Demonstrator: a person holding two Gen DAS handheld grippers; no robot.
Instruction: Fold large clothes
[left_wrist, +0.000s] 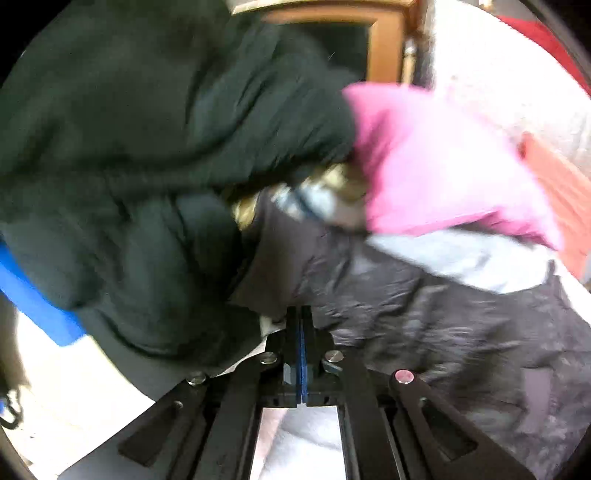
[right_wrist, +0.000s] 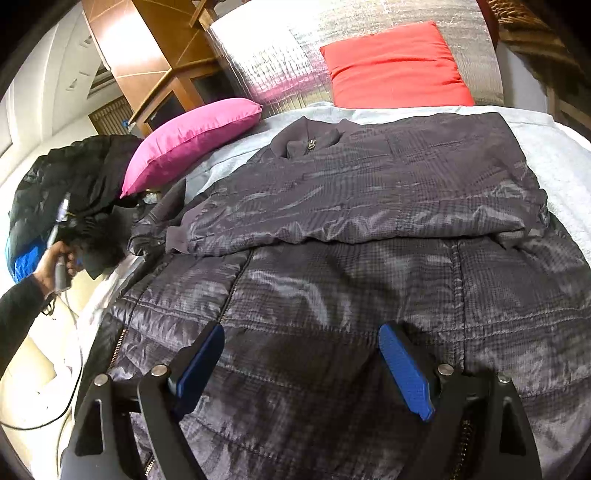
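Note:
A dark grey quilted jacket (right_wrist: 369, 192) lies spread on the bed, its upper half folded down over the lower half, collar and zip at the far side. My right gripper (right_wrist: 301, 330) stands open just above the jacket's near part, blue pads wide apart with nothing between them. In the blurred left wrist view my left gripper (left_wrist: 300, 314) is shut, its tips meeting the left edge of the jacket (left_wrist: 406, 314), where fabric seems pinched. A person's hand (right_wrist: 55, 258) holds that gripper at the bed's left side.
A black puffy coat (left_wrist: 147, 147) is heaped at the left beside a pink pillow (right_wrist: 192, 136). A red pillow (right_wrist: 395, 62) lies at the head of the bed. A wooden cabinet (right_wrist: 147, 55) stands behind. A cable (right_wrist: 70, 369) trails over the left edge.

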